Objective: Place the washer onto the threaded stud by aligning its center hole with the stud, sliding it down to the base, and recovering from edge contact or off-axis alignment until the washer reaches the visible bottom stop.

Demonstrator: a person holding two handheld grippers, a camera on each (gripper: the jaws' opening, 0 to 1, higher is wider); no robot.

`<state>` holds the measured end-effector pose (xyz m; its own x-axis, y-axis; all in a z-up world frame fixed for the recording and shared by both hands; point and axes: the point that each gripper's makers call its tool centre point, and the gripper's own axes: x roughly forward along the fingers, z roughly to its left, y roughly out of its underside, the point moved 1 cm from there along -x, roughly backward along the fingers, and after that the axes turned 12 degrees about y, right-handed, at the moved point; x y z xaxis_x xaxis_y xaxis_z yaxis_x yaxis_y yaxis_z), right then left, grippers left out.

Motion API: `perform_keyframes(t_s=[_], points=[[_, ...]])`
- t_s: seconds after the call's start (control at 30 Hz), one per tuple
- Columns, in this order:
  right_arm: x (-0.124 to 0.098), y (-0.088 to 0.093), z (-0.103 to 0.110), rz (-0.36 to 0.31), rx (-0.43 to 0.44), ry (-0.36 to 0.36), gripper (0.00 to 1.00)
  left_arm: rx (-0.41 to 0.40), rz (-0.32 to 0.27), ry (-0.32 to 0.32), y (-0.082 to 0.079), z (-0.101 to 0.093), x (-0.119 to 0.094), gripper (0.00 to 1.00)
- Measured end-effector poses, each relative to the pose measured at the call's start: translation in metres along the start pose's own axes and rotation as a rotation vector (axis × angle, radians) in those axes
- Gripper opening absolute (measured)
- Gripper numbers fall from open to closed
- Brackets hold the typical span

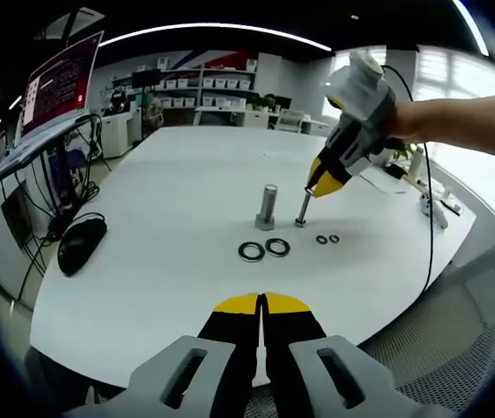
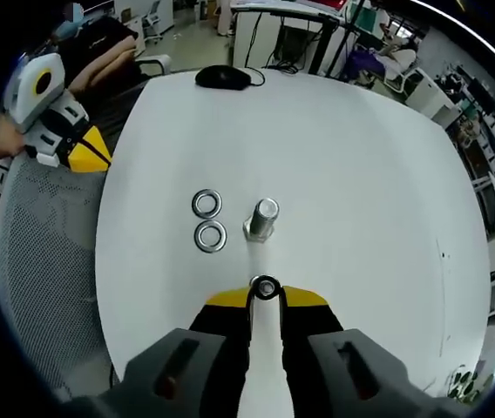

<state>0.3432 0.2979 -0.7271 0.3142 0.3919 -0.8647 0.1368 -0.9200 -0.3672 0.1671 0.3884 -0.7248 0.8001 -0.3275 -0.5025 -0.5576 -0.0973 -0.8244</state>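
White table [image 1: 169,174], right gripper [image 2: 266,298] clamped on a small washer [image 2: 266,287] above thin stud [image 1: 302,209]; left gripper [image 1: 263,300] together

Left gripper [image 1: 262,300] fingers [image 1: 239,305] together, right gripper [image 2: 266,296] fingers pinched

Table [image 1: 169,200]: plain white, no pattern; large stud [image 1: 267,207] and slim stud [image 1: 302,209]: bare silver-grey metal; two large washers [image 1: 264,249]: silver rings, dark centres; two small washers [image 1: 327,239]: dark rings; mouse [image 1: 81,243]: black; left gripper [image 1: 262,302] and right gripper [image 2: 266,294]: yellow tips, black jaws, grey body; chair mesh [image 2: 47,279]: grey, dotted weave; monitor [image 1: 60,77]: dark red screen.
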Motion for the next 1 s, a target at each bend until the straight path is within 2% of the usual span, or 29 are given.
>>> perform_keyframes(t_s=[0.2,1.0], points=[[0.002,0.002,0.002,0.009,0.005,-0.008,0.13,-0.001,0.012,-0.010,0.002,0.001,0.000,0.00],[0.027,0.012,0.010,0.058,0.004,-0.036,0.13,-0.004,-0.011,-0.003,-0.002,0.002,0.000,0.00]])
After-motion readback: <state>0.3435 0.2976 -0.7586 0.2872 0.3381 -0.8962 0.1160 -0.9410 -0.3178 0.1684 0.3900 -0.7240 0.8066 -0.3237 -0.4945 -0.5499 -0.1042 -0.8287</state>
